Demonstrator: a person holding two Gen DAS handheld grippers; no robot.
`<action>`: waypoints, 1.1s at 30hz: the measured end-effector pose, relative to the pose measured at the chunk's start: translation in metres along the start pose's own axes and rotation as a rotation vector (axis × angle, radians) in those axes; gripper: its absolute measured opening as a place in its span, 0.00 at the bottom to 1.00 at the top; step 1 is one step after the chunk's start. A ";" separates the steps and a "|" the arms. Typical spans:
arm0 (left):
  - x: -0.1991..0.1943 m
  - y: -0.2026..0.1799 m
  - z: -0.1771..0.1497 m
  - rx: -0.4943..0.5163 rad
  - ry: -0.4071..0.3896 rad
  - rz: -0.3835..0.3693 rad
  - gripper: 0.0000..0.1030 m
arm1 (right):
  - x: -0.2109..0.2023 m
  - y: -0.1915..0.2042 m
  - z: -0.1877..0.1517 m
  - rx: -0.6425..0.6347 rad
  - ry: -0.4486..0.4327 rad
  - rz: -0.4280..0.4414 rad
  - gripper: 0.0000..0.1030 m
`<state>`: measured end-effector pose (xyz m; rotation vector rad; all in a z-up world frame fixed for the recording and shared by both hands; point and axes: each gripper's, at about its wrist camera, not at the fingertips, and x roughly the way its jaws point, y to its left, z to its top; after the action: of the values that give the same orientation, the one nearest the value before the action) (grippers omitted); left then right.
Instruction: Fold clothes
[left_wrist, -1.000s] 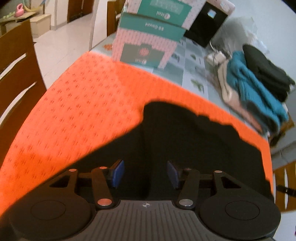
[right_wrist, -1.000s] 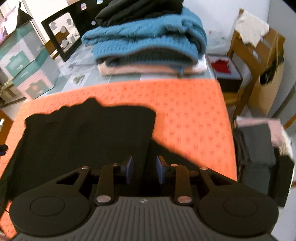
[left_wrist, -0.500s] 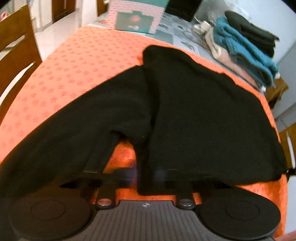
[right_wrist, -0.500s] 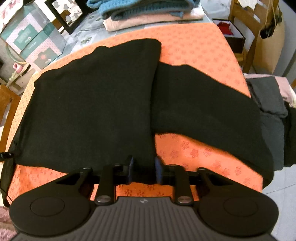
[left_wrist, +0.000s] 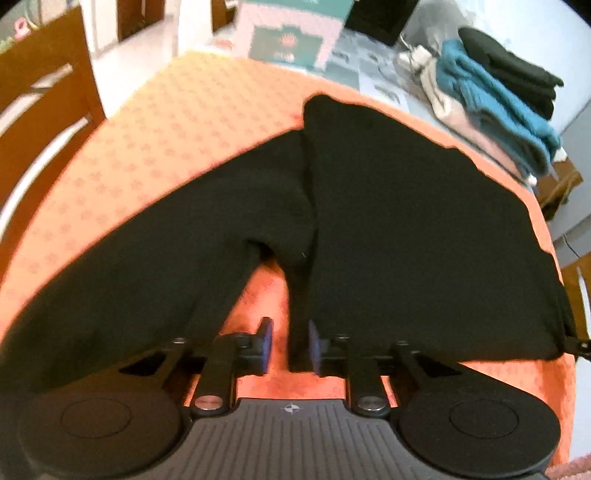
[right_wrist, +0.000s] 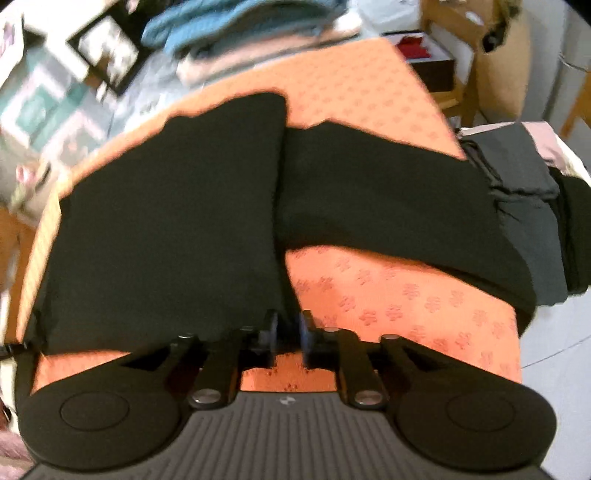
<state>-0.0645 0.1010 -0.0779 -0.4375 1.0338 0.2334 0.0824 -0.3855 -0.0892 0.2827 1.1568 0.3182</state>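
Left gripper (left_wrist: 288, 341) and right gripper (right_wrist: 287, 332) alike: ribbed dark-grey housing with small crosshair emblem at centre, two round black discs flanking it, black link arms with silver pivot screws and small orange-capped pins, fingers (left_wrist: 265, 332) faced with blue pads.

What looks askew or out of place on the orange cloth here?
The black garment lies unevenly: one sleeve splays off the near left edge, the other trails off the right edge of the orange cloth towards a grey pile. Nothing looks spilled or damaged.
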 end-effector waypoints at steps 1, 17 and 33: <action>-0.002 0.001 0.001 -0.014 -0.005 0.000 0.29 | -0.006 -0.007 0.000 0.040 -0.023 -0.009 0.22; -0.009 -0.027 0.015 -0.072 -0.036 -0.050 0.41 | -0.018 -0.147 -0.019 0.812 -0.229 -0.118 0.44; -0.001 -0.046 0.018 -0.056 -0.038 -0.032 0.43 | 0.030 -0.192 -0.018 1.116 -0.260 -0.021 0.58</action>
<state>-0.0331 0.0683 -0.0577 -0.4980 0.9838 0.2417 0.0961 -0.5492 -0.1935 1.2450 0.9766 -0.4159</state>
